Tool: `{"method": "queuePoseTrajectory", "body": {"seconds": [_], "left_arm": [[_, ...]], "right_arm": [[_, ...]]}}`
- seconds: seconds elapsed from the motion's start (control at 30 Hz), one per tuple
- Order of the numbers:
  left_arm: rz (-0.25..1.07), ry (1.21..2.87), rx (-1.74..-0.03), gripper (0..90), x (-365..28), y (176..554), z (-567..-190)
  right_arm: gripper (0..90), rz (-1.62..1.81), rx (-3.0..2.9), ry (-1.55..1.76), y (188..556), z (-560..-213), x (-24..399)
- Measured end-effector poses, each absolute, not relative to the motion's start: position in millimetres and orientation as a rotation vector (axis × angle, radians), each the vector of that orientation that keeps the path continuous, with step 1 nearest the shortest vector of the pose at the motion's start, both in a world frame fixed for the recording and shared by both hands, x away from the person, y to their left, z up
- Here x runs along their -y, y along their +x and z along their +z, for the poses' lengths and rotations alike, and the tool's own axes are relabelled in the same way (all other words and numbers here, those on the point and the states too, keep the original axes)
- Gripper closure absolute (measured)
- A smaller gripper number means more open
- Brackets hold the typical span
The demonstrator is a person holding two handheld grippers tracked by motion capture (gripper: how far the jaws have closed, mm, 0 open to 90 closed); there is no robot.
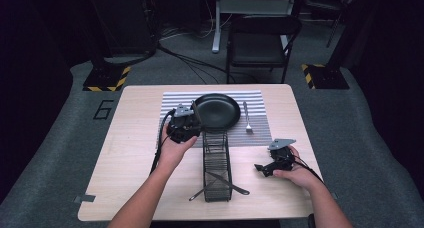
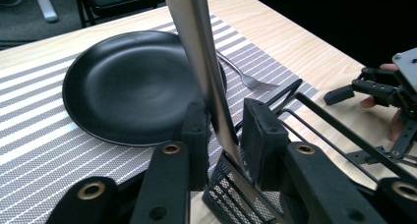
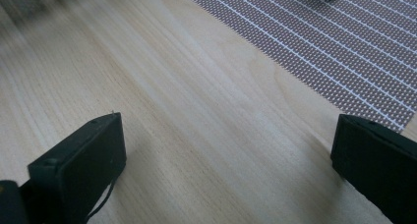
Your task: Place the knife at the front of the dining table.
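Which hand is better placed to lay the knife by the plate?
Left. Its tongs have the knife between them, above the rack beside the plate. The right tongs gape open over bare table.

Plate point(image 1: 217, 111) on placemat point(image 1: 175, 100), fork point(image 1: 247, 119) right, rack point(image 1: 216, 165) before

A black plate point(image 1: 217, 111) sits at the frame's centre on a striped placemat point(image 1: 255, 134), a fork point(image 1: 247, 119) just right of it, while a black folding chair point(image 1: 260, 42) stands beyond the wooden table point(image 1: 129, 138), upper centre.
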State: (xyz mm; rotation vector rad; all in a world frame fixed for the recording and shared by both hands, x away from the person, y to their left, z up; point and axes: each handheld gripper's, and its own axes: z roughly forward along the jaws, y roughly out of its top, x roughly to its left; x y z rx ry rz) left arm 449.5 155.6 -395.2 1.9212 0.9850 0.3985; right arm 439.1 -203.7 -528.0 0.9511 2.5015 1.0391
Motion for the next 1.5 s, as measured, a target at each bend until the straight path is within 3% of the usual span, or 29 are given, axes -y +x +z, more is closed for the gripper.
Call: {"method": "queuePoseTrajectory", "body": {"seconds": [0.37,0.5,0.73,1.5], "left_arm": [[0.399,1.913,-0.952,77.3,-151,445,-394],[0.327,1.905,-0.894,81.0,-146,440,-394],[0.352,1.936,-0.860,81.9,-139,437,-391],[0.379,1.937,-0.839,81.9,-145,434,-345]], "right_arm": [[0.0,1.039,-2.501,0.951,439,-528,204],[0.0,1.039,-2.502,0.951,439,-528,204],[0.0,1.039,-2.501,0.951,439,-528,204],[0.0,1.039,-2.502,0.940,440,-528,204]]}}
